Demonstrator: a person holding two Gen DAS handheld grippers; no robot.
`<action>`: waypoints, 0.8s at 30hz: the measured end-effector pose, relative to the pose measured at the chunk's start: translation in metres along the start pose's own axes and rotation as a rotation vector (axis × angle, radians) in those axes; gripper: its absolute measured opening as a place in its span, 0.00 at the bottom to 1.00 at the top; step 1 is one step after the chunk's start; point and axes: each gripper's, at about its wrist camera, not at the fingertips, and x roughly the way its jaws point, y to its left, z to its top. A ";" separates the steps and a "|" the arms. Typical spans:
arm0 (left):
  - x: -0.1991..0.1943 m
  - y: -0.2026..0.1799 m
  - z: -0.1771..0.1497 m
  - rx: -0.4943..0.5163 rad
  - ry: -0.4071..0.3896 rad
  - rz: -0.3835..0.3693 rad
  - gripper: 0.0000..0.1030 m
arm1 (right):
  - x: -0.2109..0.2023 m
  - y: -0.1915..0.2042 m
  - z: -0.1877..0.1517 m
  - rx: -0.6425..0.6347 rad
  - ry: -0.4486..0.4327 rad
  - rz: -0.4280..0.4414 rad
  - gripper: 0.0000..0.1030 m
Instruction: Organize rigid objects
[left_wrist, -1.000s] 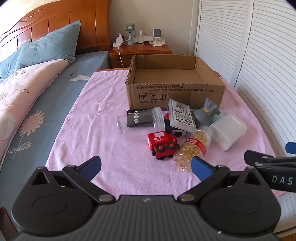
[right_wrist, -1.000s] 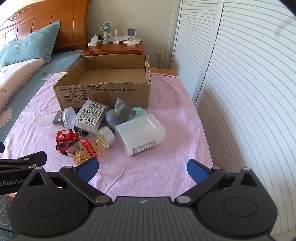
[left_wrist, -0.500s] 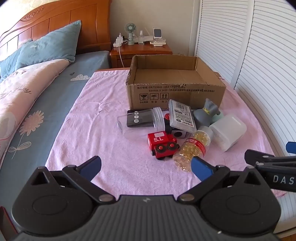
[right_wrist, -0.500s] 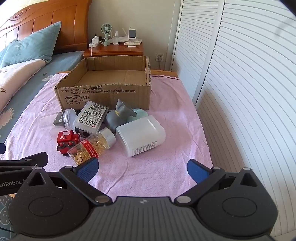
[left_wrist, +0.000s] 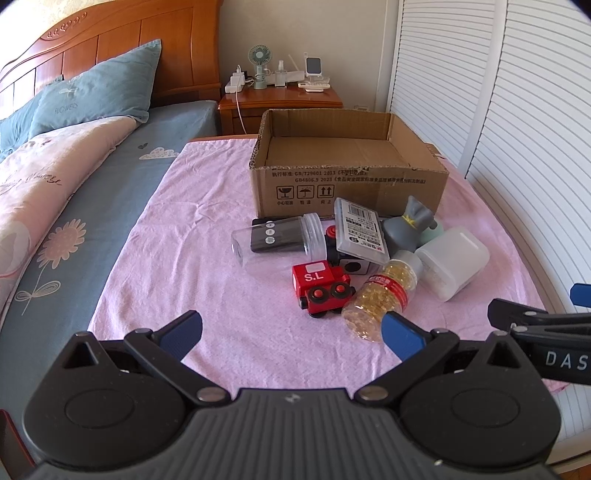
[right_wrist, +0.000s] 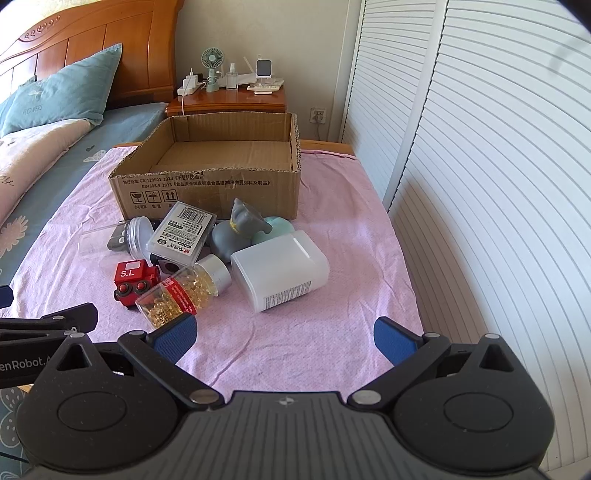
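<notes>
Here, both grippers hover low over the near edge of the pink cloth (right_wrist: 332, 206), and nothing is taken yet. The left gripper (left_wrist: 291, 330) has its jaws wide apart and empty, and the right gripper (right_wrist: 284, 334) is the same.

The things to sort lie in one small heap just in front of the open cardboard box (right_wrist: 207, 184), which looks empty inside. Nearest is the capsule bottle (right_wrist: 181, 291), lying on its side and touching the red toy train (right_wrist: 135, 278). Beside it lies the white plastic container (right_wrist: 280, 273); behind are a grey case (right_wrist: 183, 232), a grey rubber toy (right_wrist: 238, 230) and a clear jar (left_wrist: 273, 238).

I judge the capsule bottle is light, stiff and smooth, so it may roll or slip; the best hold is across its middle, at the label, not at the cap. The white container is wide and probably light, so the jaws should take its narrow side.

Compared with one second ago, the right view sits slightly closer to the heap; the objects have not moved.
</notes>
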 end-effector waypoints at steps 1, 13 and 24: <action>0.000 0.001 0.000 0.000 0.000 -0.001 0.99 | 0.000 0.000 0.000 0.001 0.000 0.000 1.00; -0.001 0.000 0.001 -0.004 0.002 -0.006 0.99 | -0.002 -0.001 0.000 -0.001 -0.005 0.003 1.00; -0.001 0.000 0.001 -0.003 0.002 -0.006 0.99 | -0.003 -0.001 0.001 -0.003 -0.007 0.003 1.00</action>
